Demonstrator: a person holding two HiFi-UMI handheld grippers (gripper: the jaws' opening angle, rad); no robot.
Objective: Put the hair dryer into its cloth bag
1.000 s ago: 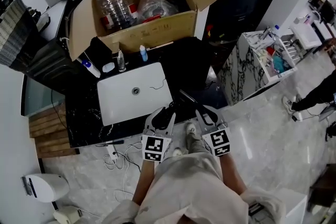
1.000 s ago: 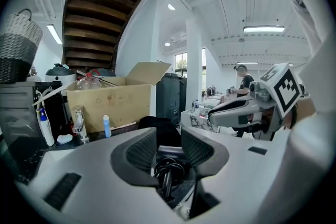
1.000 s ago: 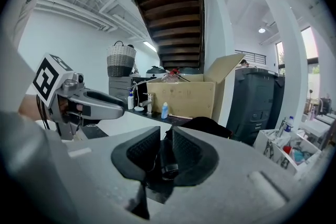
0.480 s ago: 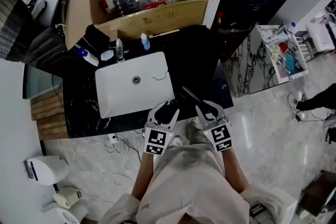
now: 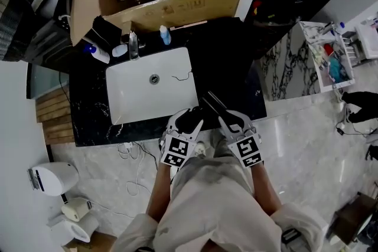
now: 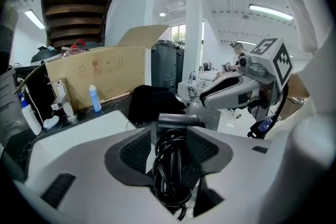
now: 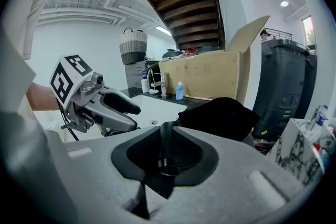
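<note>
Left claw (image 6: pixel 169 132) has just half-opened round the hair dryer (image 6: pixel 177 120); right claw (image 7: pixel 167 136) pinches the bag strap (image 7: pixel 164 153).

Head view steeply down, gripper views low across counter (image 5: pixel 227 65), all sharing sink (image 5: pixel 142 100)

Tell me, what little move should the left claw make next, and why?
Probably draw the left claw back off the coiled cord: its jaws have just been opening and stand apart around it, with the hair dryer low at the counter edge. The black cloth bag lies just beyond, likely its next target.
</note>
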